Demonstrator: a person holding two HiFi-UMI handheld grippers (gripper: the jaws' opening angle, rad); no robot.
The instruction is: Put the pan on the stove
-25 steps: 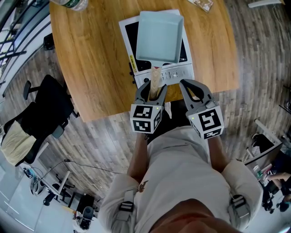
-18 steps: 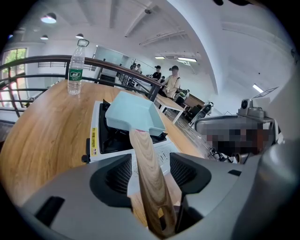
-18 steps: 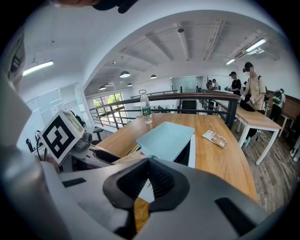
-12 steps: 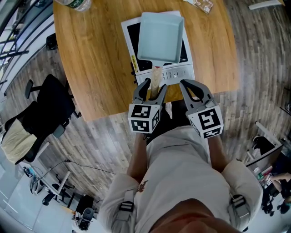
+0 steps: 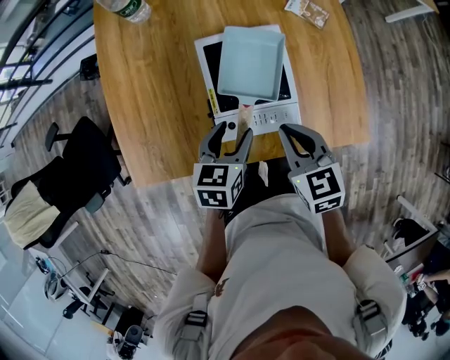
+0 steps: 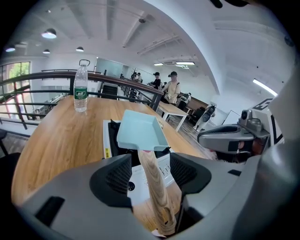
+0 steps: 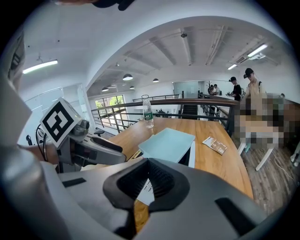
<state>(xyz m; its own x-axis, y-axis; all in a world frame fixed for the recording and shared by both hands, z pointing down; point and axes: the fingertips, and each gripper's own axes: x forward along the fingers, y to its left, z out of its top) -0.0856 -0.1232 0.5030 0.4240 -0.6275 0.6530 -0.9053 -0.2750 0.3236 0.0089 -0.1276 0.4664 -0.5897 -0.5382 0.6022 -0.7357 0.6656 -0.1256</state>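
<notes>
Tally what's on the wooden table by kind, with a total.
Pale blue square pan with a wooden handle: 1
White flat stove with a black top: 1
Clear plastic water bottle: 1
Small snack packet: 1
Total: 4

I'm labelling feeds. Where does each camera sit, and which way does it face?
Head view: on the head, facing steeply down at stove, pan; shows torso, left claw, right claw.
Left gripper view: on the left claw, facing the pan; its jaws, just opened, flank the handle.
Right gripper view: on the right claw, facing the pan; shows its shut jaws.
Shared: pan on stove.
</notes>
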